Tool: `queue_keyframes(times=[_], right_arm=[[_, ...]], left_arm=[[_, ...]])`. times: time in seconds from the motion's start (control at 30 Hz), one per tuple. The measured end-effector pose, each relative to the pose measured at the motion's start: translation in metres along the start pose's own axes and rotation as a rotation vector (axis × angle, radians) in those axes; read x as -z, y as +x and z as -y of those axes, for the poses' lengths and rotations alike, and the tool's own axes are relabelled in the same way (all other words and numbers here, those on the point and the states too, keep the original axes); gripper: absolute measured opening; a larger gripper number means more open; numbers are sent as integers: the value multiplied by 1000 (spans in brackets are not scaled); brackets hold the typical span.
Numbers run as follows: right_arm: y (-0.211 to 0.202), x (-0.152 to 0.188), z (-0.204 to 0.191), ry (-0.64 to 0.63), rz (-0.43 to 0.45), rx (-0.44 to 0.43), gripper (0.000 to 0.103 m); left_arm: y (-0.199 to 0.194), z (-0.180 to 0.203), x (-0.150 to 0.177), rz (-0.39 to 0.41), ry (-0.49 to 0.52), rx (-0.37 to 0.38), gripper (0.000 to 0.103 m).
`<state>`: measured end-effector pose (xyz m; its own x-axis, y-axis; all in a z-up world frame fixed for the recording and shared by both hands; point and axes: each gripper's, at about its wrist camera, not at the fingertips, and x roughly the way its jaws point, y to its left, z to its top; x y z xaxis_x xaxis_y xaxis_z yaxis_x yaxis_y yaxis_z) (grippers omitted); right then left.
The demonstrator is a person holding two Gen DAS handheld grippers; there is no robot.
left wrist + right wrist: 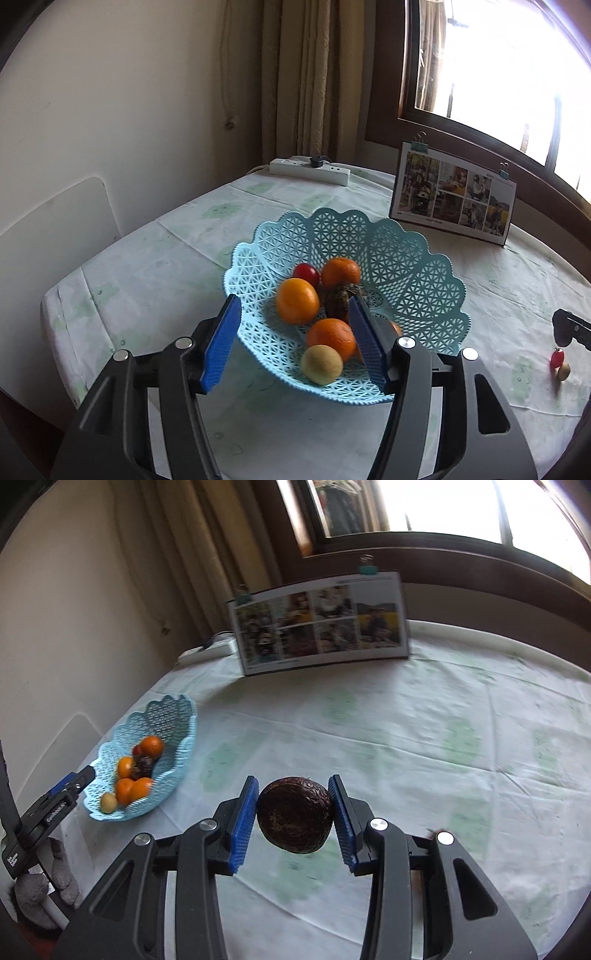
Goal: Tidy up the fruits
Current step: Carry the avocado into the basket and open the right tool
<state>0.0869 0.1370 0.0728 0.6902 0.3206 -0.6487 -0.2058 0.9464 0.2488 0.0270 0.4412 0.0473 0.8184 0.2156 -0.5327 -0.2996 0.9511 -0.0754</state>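
Note:
A light-blue lattice basket [424, 258] [173, 709] stands on the table with several oranges [297, 305], a red fruit [306, 274], a dark brown fruit [338, 301] and a small yellowish fruit [321, 364] in it. My left gripper [293, 301] is open, its blue fingers astride the basket's near rim, holding nothing. My right gripper [293, 779] is shut on a dark brown round fruit [293, 816], held just above the tablecloth to the right of the basket. A small red fruit [557, 359] and a tan one [563, 371] lie on the cloth near the right gripper [570, 328].
A clipped photo board [454, 195] [317, 624] leans at the table's back under the window. A white power strip [310, 170] lies at the far corner. A white chair back [55, 229] stands left of the table. The cloth is bare between basket and board.

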Motion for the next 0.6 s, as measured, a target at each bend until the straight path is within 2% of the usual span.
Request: queue_keyframes(times=[0.03, 0.13, 0.37, 0.4, 0.47, 0.6], right_arm=[[2, -2, -10, -16, 2, -16, 40], [9, -9, -37, -58, 6, -60, 40], [35, -19, -89, -127, -9, -135, 40], [39, -19, -96, -136, -14, -143, 40], [48, -20, -105, -147, -24, -152, 40], [64, -19, -121, -165, -48, -162, 40]], left_arm=[[0, -3, 0, 2, -6, -5, 62], [-1, -11, 1, 7, -20, -15, 72], [-4, -19, 4, 22, -17, -38, 74], [-4, -19, 4, 24, -12, -39, 76], [-5, -20, 5, 26, -9, -35, 80], [-4, -20, 7, 21, -9, -29, 80]])
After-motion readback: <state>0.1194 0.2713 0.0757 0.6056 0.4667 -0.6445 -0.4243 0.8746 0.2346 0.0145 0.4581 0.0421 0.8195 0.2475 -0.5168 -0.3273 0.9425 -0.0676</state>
